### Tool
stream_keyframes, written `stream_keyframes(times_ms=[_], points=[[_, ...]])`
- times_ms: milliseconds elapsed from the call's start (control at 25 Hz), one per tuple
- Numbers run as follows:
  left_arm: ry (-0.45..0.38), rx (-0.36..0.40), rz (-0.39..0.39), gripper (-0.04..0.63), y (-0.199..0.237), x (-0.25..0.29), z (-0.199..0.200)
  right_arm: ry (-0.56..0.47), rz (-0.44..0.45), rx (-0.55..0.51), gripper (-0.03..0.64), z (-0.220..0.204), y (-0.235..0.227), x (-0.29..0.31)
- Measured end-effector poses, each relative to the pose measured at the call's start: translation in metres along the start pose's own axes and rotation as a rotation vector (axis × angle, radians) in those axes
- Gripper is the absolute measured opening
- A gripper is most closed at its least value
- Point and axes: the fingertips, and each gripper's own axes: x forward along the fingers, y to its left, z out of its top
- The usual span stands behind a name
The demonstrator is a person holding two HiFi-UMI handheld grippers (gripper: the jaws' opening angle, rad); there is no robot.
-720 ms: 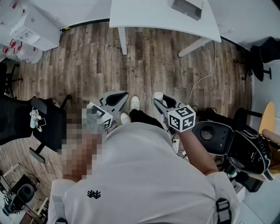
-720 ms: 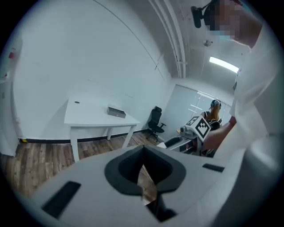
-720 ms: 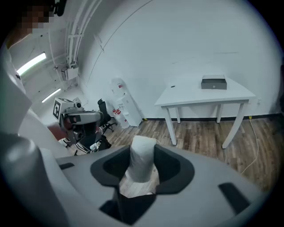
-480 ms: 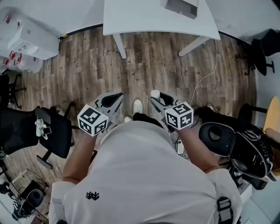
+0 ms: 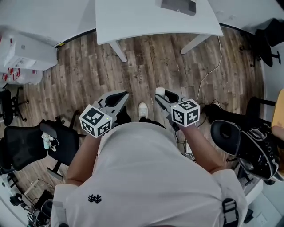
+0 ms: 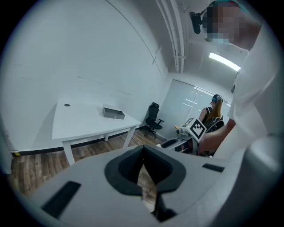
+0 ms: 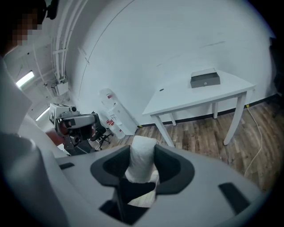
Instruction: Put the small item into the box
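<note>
A grey box lies on the white table across the wooden floor ahead of me; it also shows as the box in the right gripper view and the box in the left gripper view. My right gripper is held at waist height, shut on a small white rolled item that sticks out past the pads; the same item is visible at the jaw tips from above. My left gripper is level with it, jaws together and empty.
Black office chairs stand at my left and another chair at my right. White cartons sit against the left wall. A cable trails over the floor near the table's right leg. A second person is far off.
The floor and chairs have slid down the head view as I moved toward the table. Both grippers stayed in front of my body, the white item still in the right one.
</note>
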Motion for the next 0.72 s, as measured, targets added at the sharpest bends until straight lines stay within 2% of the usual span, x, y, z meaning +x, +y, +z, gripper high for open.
stream_keyframes(times_ms=[360, 560, 720], points=[[0.012, 0.033, -0.156, 0.007, 0.074, 0.027, 0.036, -0.038, -0.170, 0.094, 0.175, 0.055, -0.035, 0.029], [0.043, 0.093, -0.264, 0.008, 0.112, 0.048, 0.073, -0.086, -0.263, 0.152, 0.175, 0.106, -0.062, 0.043], [0.060, 0.128, -0.339, 0.006, 0.135, 0.049, 0.088, -0.120, -0.329, 0.198, 0.175, 0.134, -0.075, 0.056]])
